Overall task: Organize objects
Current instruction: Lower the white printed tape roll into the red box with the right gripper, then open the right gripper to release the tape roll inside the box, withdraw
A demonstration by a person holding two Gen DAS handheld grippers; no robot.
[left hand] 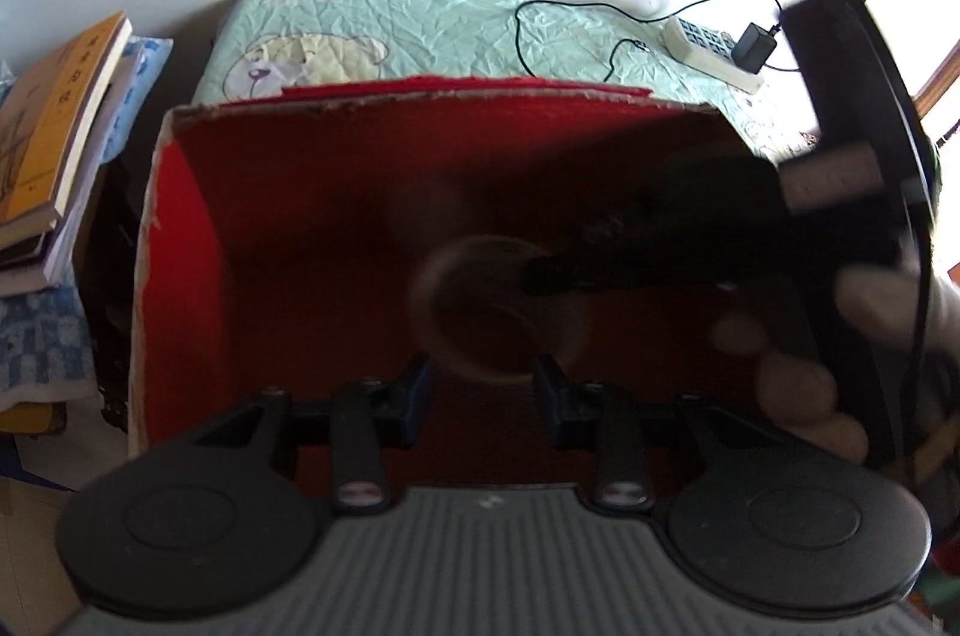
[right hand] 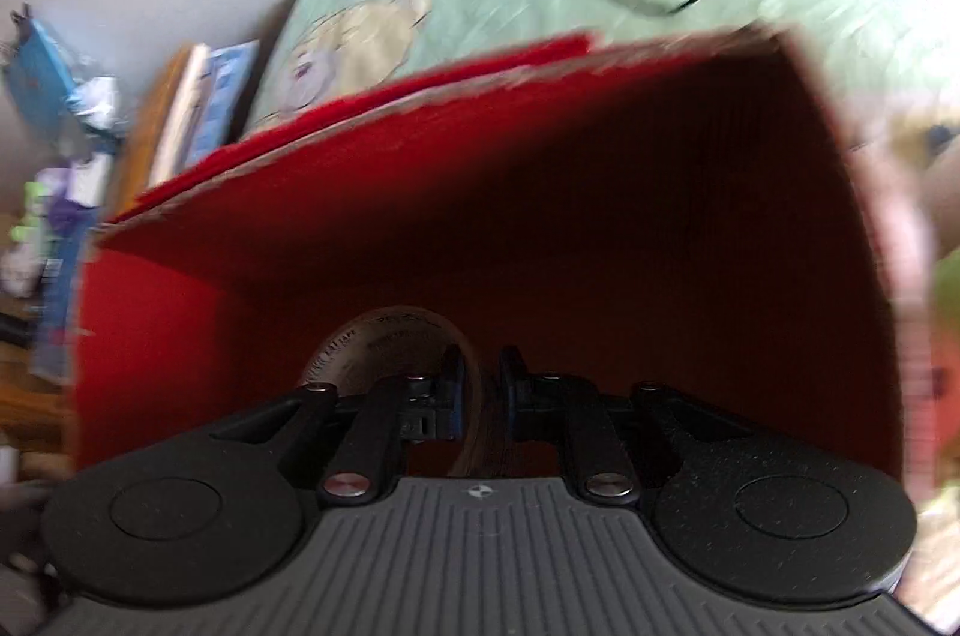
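Note:
A red cardboard box (left hand: 186, 228) stands open below both grippers, its inside dark. In the right wrist view my right gripper (right hand: 480, 387) is shut on the wall of a brownish tape roll (right hand: 384, 336), held just inside the red box (right hand: 540, 168). The left wrist view shows that roll (left hand: 429, 288) blurred over the box floor. My right gripper (left hand: 534, 276) reaches it from the right, and the fingers of the person's hand (left hand: 792, 390) are on that gripper's handle. My left gripper (left hand: 486, 393) hovers over the near rim, jaws apart, with nothing gripped.
A stack of books (left hand: 54, 126) lies left of the box. Behind it is a green sheet with a bear print (left hand: 390, 30), carrying a white power strip (left hand: 708, 51), a black adapter (left hand: 756, 45) and a looped black cable (left hand: 522, 36). A white wall rises beyond.

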